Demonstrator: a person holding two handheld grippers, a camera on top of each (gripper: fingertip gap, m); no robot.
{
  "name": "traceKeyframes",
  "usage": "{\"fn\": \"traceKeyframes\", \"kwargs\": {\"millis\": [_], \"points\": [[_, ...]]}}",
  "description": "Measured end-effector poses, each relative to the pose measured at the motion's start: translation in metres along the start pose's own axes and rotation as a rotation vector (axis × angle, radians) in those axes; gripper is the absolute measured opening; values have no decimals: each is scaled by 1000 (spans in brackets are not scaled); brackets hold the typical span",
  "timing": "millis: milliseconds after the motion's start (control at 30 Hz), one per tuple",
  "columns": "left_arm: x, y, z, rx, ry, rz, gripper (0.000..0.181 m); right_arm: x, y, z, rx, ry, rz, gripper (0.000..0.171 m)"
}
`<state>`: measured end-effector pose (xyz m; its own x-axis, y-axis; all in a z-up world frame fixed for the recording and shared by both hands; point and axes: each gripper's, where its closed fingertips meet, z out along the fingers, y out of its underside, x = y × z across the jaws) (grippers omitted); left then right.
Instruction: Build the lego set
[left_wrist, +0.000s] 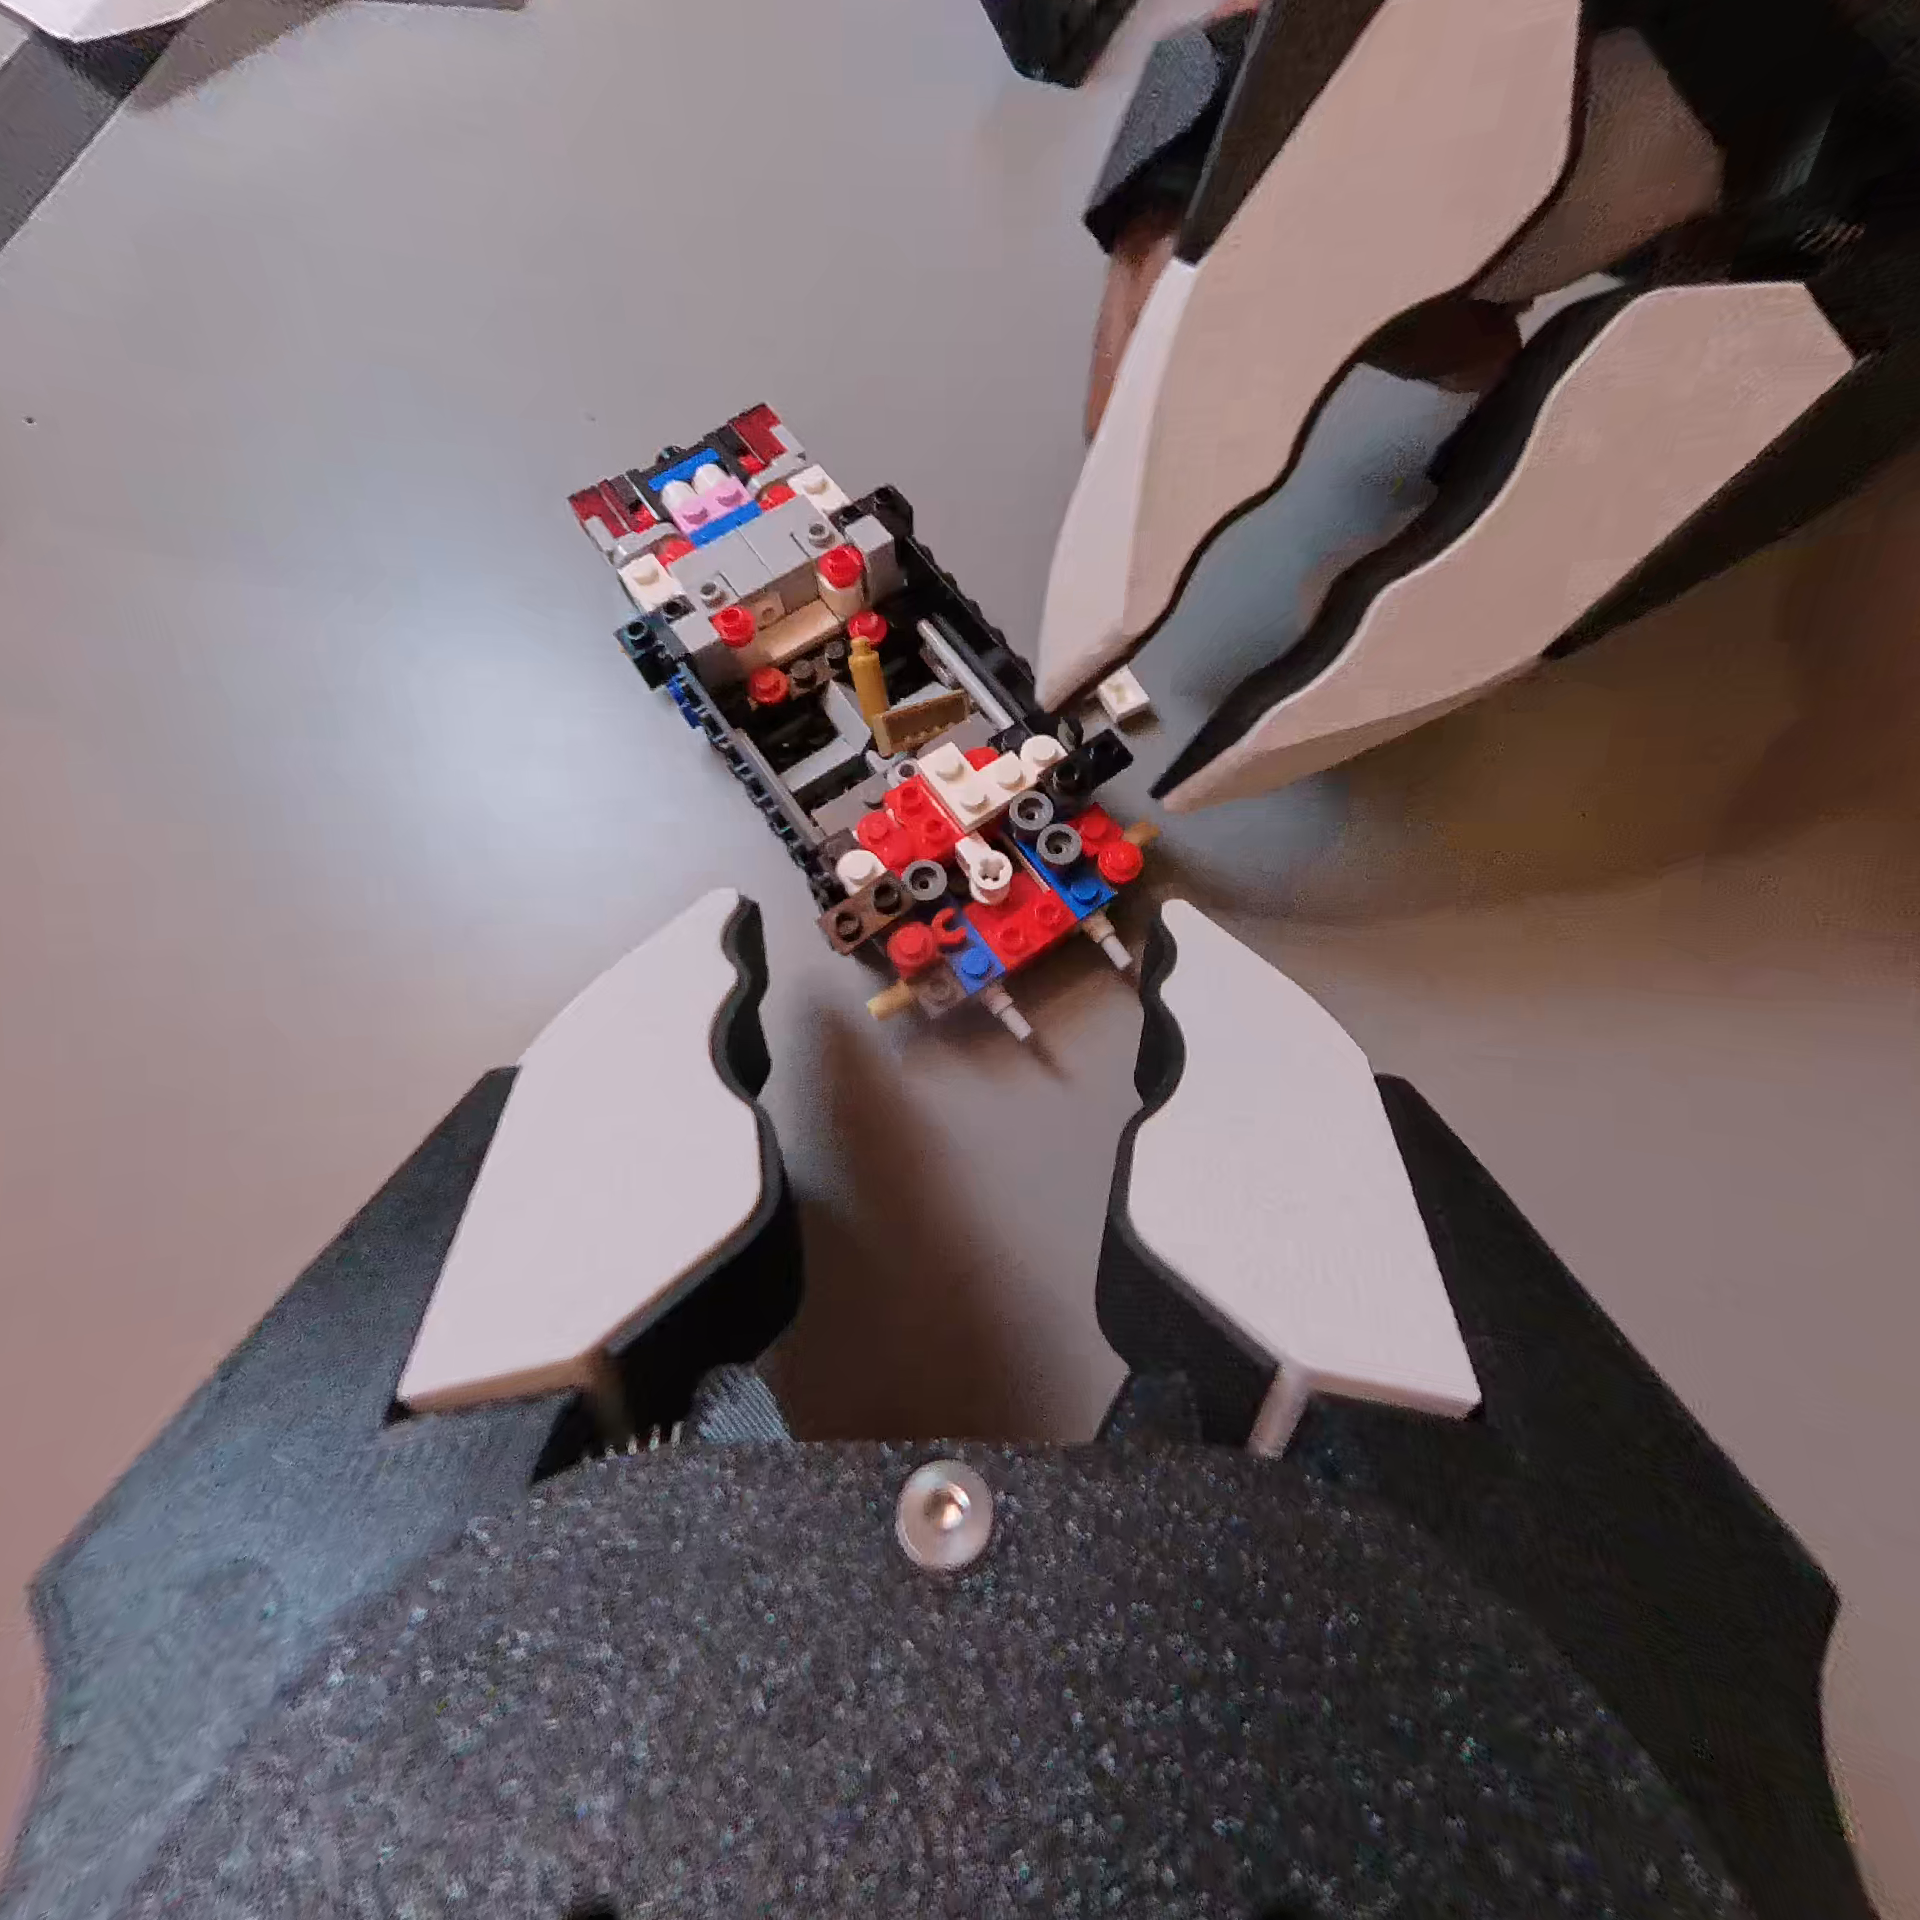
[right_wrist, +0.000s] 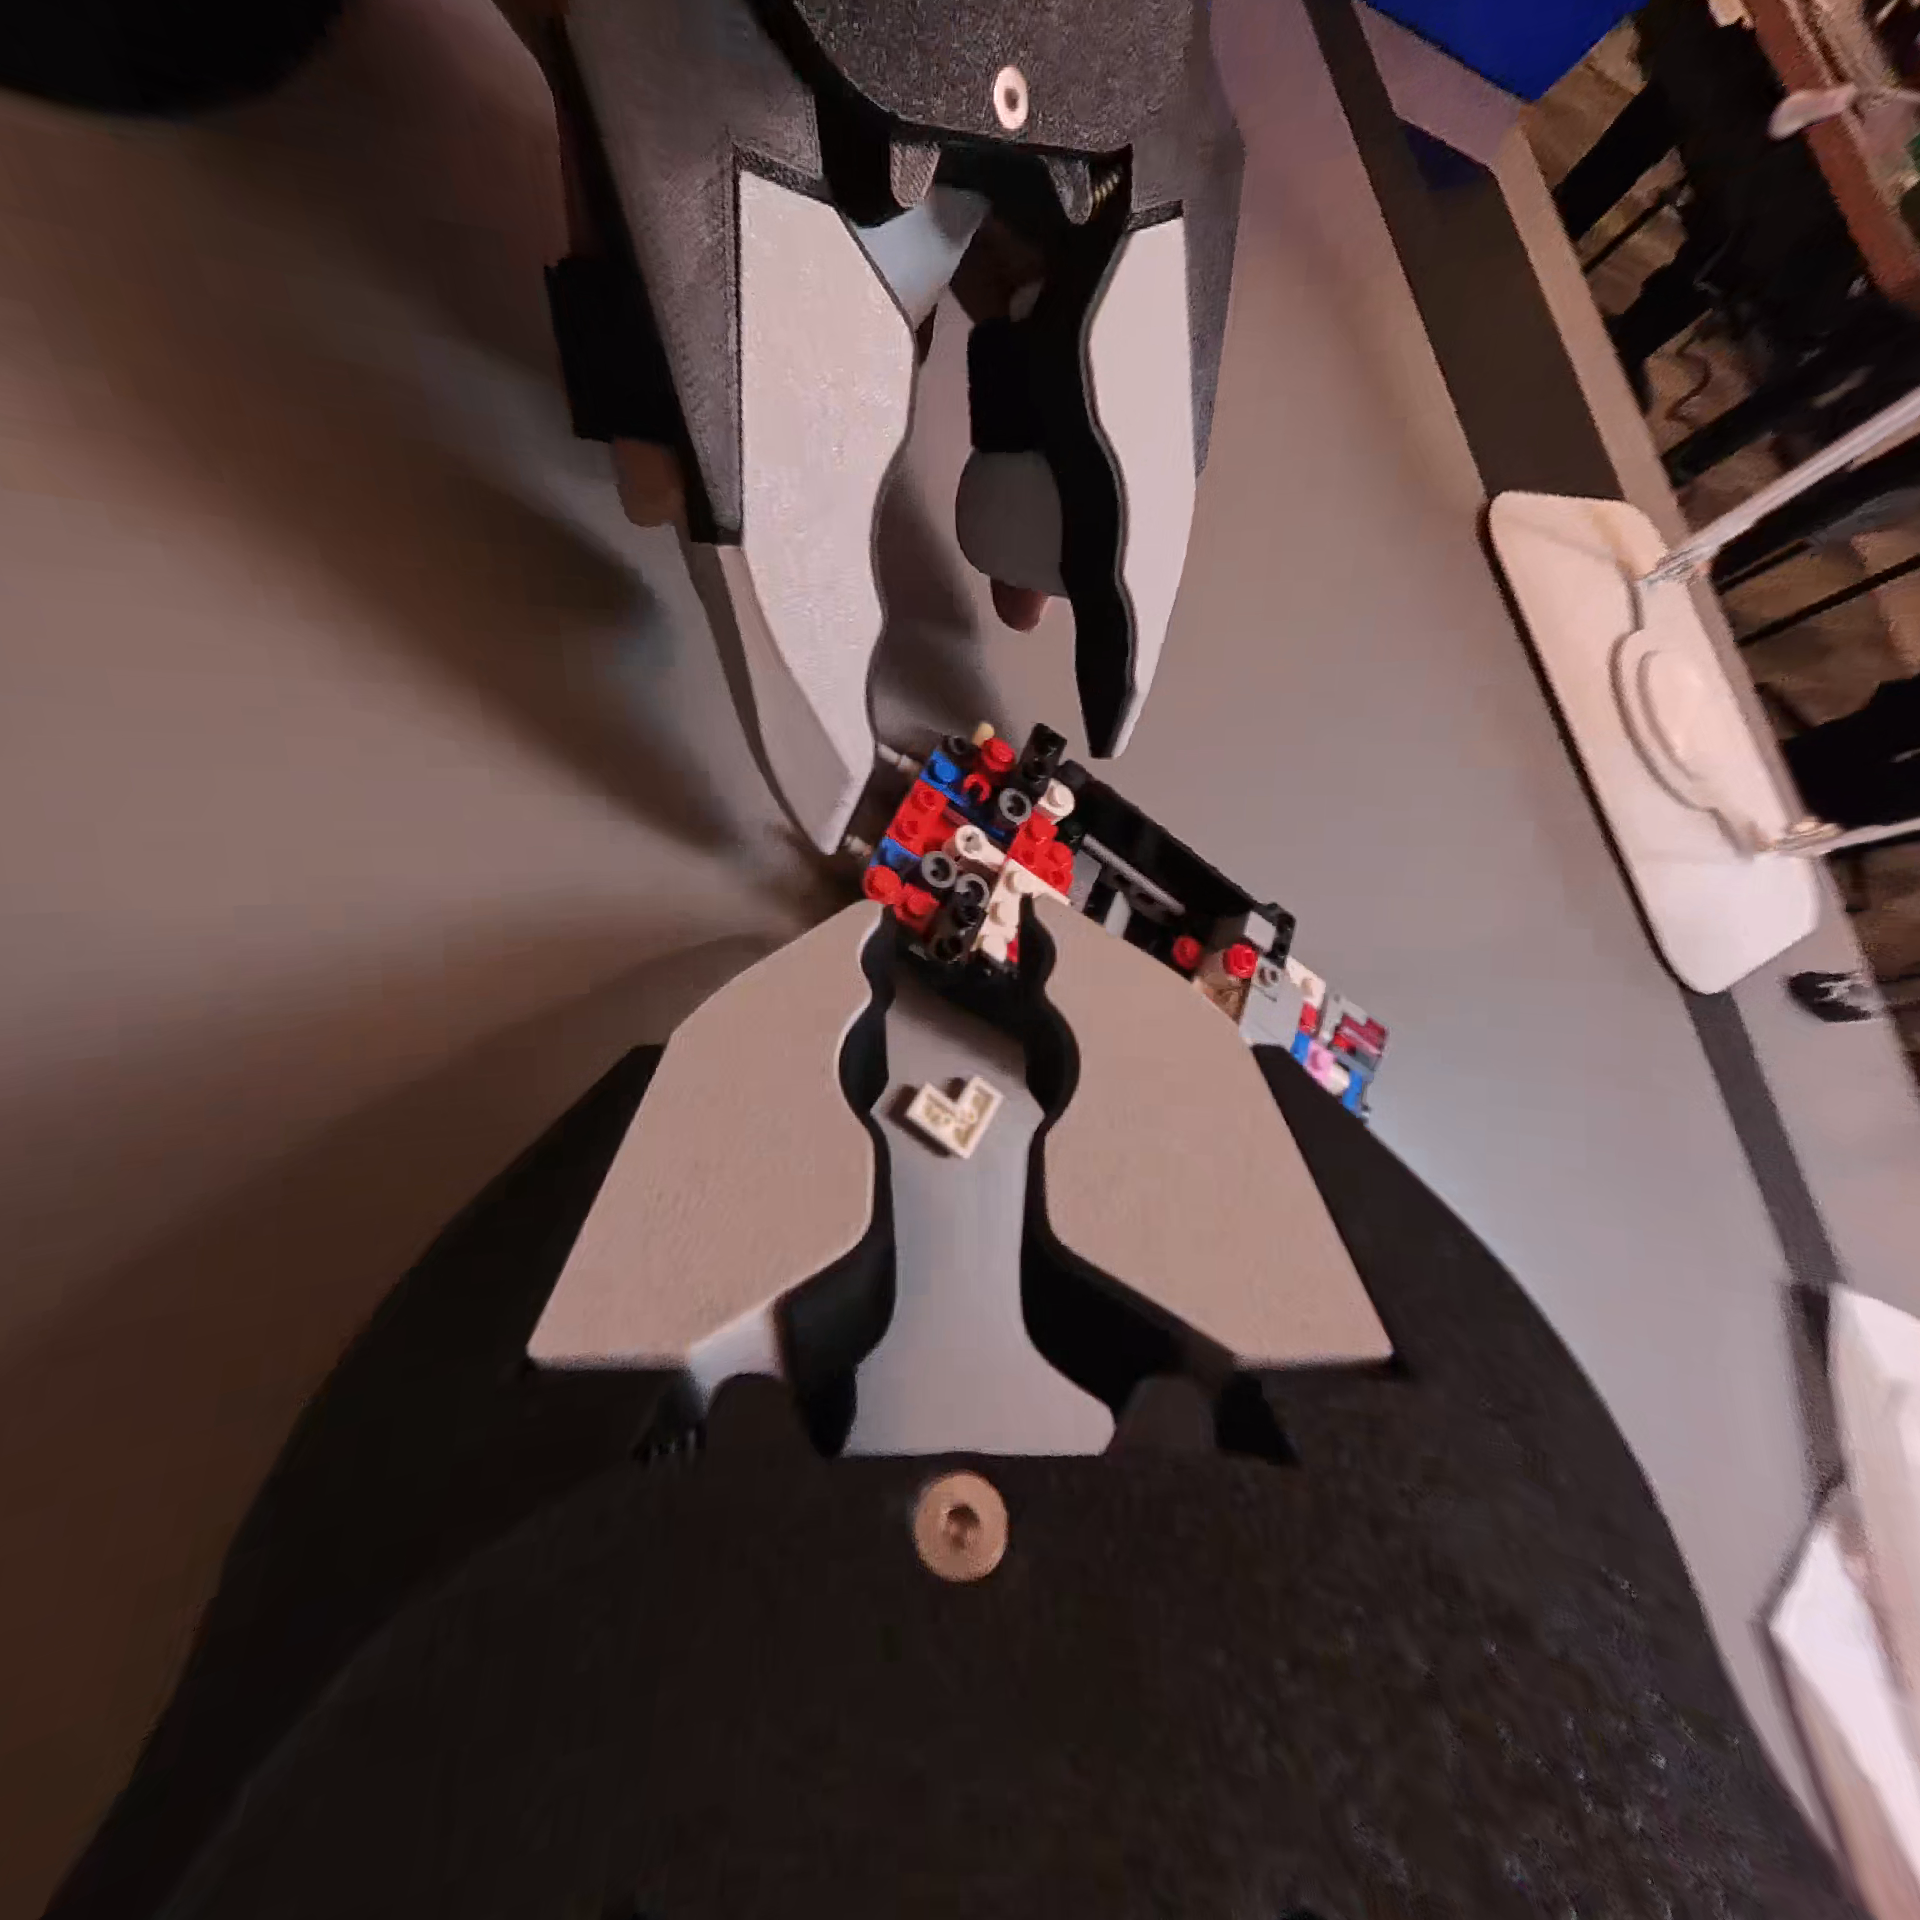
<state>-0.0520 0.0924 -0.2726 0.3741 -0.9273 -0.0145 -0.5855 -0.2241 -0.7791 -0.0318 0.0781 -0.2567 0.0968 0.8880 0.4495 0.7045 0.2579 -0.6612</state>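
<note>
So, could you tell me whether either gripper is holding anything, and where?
Nothing is held: the left gripper and right gripper are open, and the white L-shaped piece lies loose.

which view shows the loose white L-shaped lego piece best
The right wrist view: the white L-shaped piece lies whole on the grey table, framed between the open right gripper fingers. In the left wrist view it is small and partly hidden behind a fingertip of that gripper, beside the lego car.
</note>
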Motion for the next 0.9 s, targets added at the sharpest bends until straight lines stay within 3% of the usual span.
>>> {"fn": "traceKeyframes", "kwargs": {"millis": [200, 400, 700, 900], "points": [[0, 1, 4, -16, -63, 50, 72, 2, 9, 8, -75, 36, -160, 10], [-3, -3, 17, -35, -118, 33, 70, 5, 4, 8, -28, 44, -156, 6], [-2, -4, 20, -41, -138, 33, 70, 28, -15, -6, 187, 22, 160, 5], [-1, -6, 15, -18, -136, 52, 73, 37, -21, -24, 335, -123, 473, 5]]}}
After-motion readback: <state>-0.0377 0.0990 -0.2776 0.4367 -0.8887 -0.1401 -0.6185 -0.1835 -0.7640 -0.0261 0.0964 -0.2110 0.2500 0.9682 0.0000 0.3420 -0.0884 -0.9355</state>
